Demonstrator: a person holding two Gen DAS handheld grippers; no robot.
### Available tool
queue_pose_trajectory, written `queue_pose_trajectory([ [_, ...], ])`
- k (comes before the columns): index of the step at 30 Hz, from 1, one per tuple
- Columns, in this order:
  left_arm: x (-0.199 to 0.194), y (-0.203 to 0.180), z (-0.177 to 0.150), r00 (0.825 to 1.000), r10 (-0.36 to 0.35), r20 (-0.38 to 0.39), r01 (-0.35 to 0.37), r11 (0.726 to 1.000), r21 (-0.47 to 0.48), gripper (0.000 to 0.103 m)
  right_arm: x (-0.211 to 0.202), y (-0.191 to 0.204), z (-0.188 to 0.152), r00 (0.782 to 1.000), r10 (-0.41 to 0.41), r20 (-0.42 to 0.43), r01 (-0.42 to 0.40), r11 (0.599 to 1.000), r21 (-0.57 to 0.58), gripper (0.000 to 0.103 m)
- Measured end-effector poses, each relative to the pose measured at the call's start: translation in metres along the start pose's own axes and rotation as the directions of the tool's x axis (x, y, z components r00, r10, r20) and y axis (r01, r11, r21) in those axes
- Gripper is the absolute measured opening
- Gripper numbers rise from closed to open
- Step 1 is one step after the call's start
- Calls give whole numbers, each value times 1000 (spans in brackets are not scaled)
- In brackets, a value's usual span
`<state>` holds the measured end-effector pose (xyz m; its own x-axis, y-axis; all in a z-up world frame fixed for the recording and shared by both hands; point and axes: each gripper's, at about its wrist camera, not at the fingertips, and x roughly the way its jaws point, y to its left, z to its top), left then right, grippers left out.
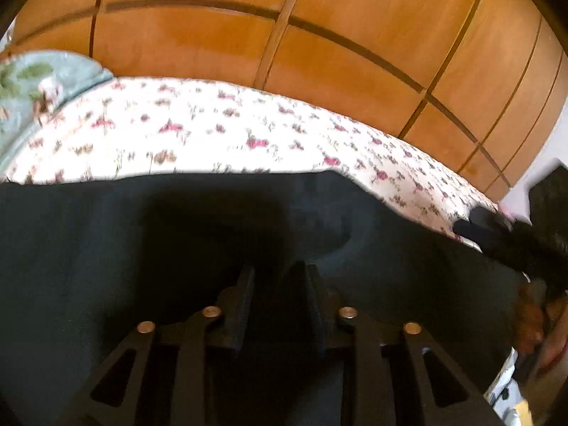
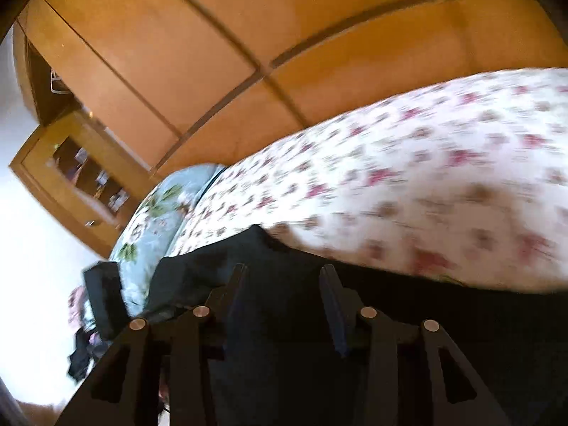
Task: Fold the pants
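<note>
While the dark pants [image 1: 106, 234] lie flat on the flowery bed [image 1: 198, 131], my left claw [image 1: 280, 277] and right claw [image 2: 284, 277] hang open above them, holding nothing.

A wooden panelled wardrobe [image 1: 319, 35] stands behind the bed's floral sheet [image 1: 213, 135], brightly lit.

The right gripper [image 2: 284, 277] hung over the dark pants [image 2: 284, 372], jaws parted with nothing pressed between them. The pants lay on a floral bedsheet [image 2: 408, 177], beside a blue pillow [image 2: 156, 220]. A wooden wardrobe [image 2: 213, 53] stood behind.
</note>
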<state>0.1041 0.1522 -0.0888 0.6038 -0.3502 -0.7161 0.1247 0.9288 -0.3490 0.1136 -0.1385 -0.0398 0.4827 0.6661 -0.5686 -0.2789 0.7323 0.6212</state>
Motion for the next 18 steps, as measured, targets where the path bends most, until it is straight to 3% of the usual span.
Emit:
queue_pose_trajectory([
  [1,-5,4,-6,1000,-19,24,19,1000,5,26,12,2,4,1000,11,-29,-11,1000,-4,43],
  [4,-15,-1,-21,998,18,63,-25,994,105,24,62,9,17,992,21,-122,-25,999,-25,43],
  [6,-22,2,-30,995,14,100,-23,995,93,24,88,11,23,985,40,-166,-45,999,-28,43],
  [8,-26,14,-33,991,-27,129,22,999,46,24,104,14,26,976,80,-203,-86,996,-24,35],
  [9,-29,19,-34,988,-58,141,56,998,18,24,116,15,28,967,101,-232,-111,993,-30,21],
  [10,-30,29,-34,983,-103,151,108,994,-26,24,127,18,28,961,94,-260,-111,993,-51,16],
  [13,-25,44,-28,977,-137,166,156,982,-107,10,139,33,30,974,-41,-224,-2,982,-188,9],
  [15,-25,44,-27,976,-139,170,159,981,-108,10,146,31,31,978,-111,-177,76,978,-196,8],
  [18,-24,43,-28,976,-135,169,154,982,-106,10,159,23,23,977,-157,-146,125,970,-208,8],
])
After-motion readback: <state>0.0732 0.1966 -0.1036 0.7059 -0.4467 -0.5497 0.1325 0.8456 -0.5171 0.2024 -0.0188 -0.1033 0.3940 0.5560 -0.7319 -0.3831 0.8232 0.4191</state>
